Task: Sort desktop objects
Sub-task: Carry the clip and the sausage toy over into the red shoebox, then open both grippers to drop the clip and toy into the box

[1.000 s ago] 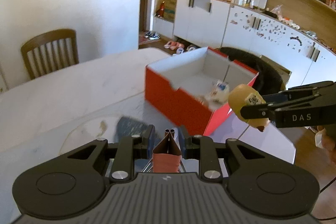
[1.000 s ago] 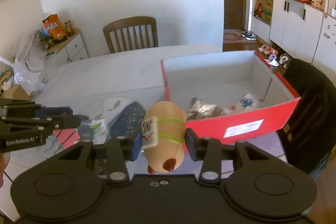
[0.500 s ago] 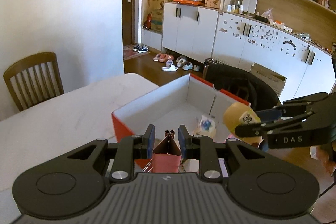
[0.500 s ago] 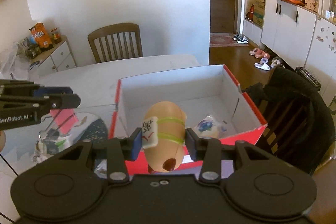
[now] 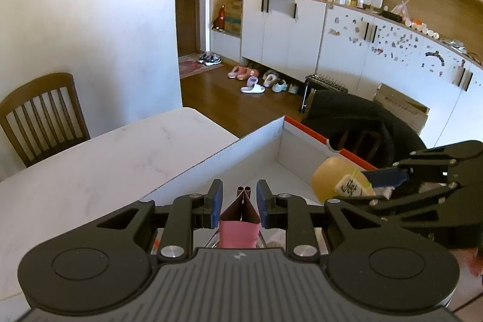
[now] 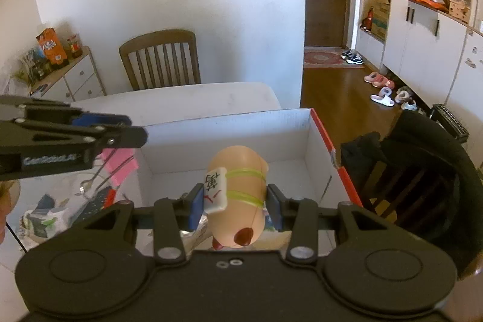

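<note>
My left gripper (image 5: 239, 202) is shut on a pink binder clip (image 5: 239, 224) and holds it over the near left wall of the red and white box (image 5: 229, 153). The clip also shows in the right wrist view (image 6: 120, 168), under the left gripper (image 6: 132, 135). My right gripper (image 6: 234, 201) is shut on a tan capsule toy (image 6: 237, 195) with a mahjong tile strapped on by green bands. It hangs above the inside of the box (image 6: 305, 147). The toy also shows in the left wrist view (image 5: 339, 183), held by the right gripper (image 5: 380, 180).
The box stands on a white marble table (image 5: 90, 168). Loose packets and a dark patterned item (image 6: 45, 216) lie on the table left of the box. A wooden chair (image 6: 160, 59) stands at the far side. A black-draped chair (image 6: 422, 171) is right of the box.
Both grippers have moved forward towards and over the box, each keeping its object. The box now fills the lower middle of both views.
</note>
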The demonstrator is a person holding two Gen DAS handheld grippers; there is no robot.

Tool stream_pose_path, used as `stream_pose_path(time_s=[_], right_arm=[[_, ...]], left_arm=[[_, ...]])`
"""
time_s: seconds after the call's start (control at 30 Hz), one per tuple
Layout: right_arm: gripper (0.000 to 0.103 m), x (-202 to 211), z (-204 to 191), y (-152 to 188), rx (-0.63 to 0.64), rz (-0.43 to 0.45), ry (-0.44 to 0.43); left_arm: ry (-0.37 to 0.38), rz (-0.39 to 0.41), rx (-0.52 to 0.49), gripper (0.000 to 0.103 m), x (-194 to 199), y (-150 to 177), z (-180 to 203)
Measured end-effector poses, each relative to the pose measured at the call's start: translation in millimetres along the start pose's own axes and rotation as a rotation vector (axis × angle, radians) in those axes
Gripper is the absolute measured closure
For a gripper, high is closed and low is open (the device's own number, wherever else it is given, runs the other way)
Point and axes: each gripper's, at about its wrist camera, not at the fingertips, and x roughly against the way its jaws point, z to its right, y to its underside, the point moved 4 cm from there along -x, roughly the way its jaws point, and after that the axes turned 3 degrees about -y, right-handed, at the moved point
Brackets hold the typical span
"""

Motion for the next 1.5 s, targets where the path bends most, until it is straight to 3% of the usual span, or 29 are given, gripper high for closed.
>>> stream_pose_path(time_s=[0.57, 0.83, 1.1, 1.4, 1.5], right_arm=[[0.061, -70.6, -4.0, 24.2, 0.062, -0.146, -0.045], [0.061, -85.6, -2.7, 29.3, 0.085, -0.195, -0.04], [0.061, -90.8, -10.1, 31.5, 0.106, -0.234, -0.062], [0.057, -94.1, -17.7, 38.6, 0.11, -0.284, -0.076], [0.05, -92.9, -17.8, 40.8, 0.105, -0.291, -0.071]], left_arm=[[-0.034, -0.146, -0.053, 0.08, -103.2, 6.9, 14.6], [-0.037, -0.22, -0.066, 0.08, -126.8, 18.0, 14.0], [-0.009, -0.392, -0.074, 0.08, -148.1, 30.4, 13.9], [0.002, -0.463, -0.081, 0.08, -150.4, 38.6, 12.6], [-0.019, -0.459, -0.077, 0.08, -146.2, 40.3, 10.3]])
